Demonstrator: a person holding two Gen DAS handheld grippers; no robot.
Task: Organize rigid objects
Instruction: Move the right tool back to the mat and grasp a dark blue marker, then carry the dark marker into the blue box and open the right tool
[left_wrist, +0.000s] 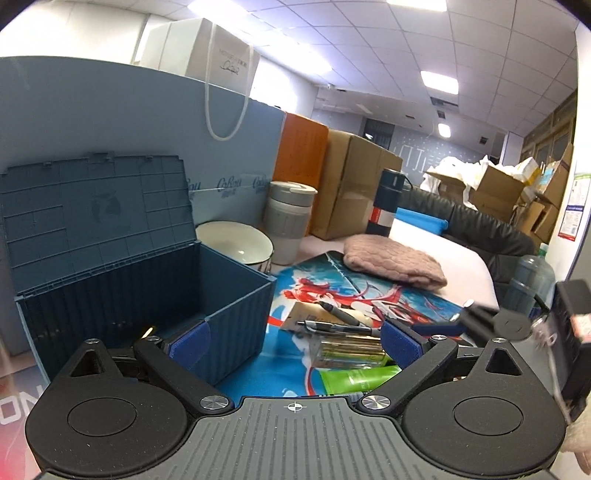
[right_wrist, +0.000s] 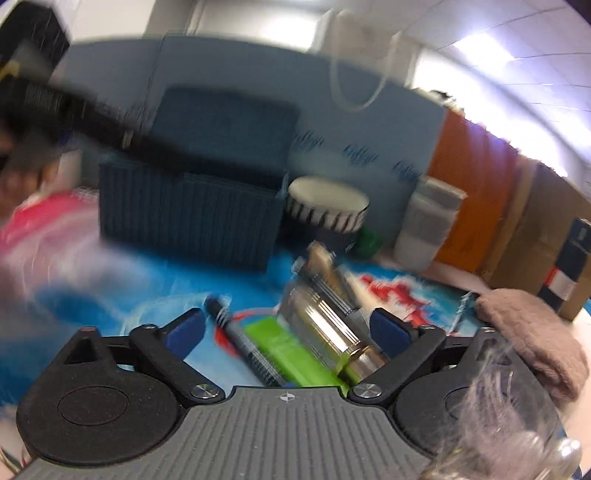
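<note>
An open blue storage box (left_wrist: 147, 295) with its lid up stands at the left on a printed blue mat (left_wrist: 317, 288). It also shows blurred in the right wrist view (right_wrist: 188, 218). Beside it lie two black pens (left_wrist: 340, 326), a clear case (left_wrist: 347, 354) and a green tube (left_wrist: 354, 380). My left gripper (left_wrist: 295, 345) is open and empty, low over these items. My right gripper (right_wrist: 288, 330) is open, with a pen (right_wrist: 243, 350), the green tube (right_wrist: 288, 354) and a shiny metallic cylinder (right_wrist: 325, 328) between its fingers, none held.
A white bowl (left_wrist: 236, 242) and a grey lidded cup (left_wrist: 290, 218) stand behind the box. A pink folded cloth (left_wrist: 395, 262), a dark bottle (left_wrist: 388, 203) and cardboard boxes (left_wrist: 354, 184) are at the right. A blue partition (left_wrist: 110, 110) backs the table.
</note>
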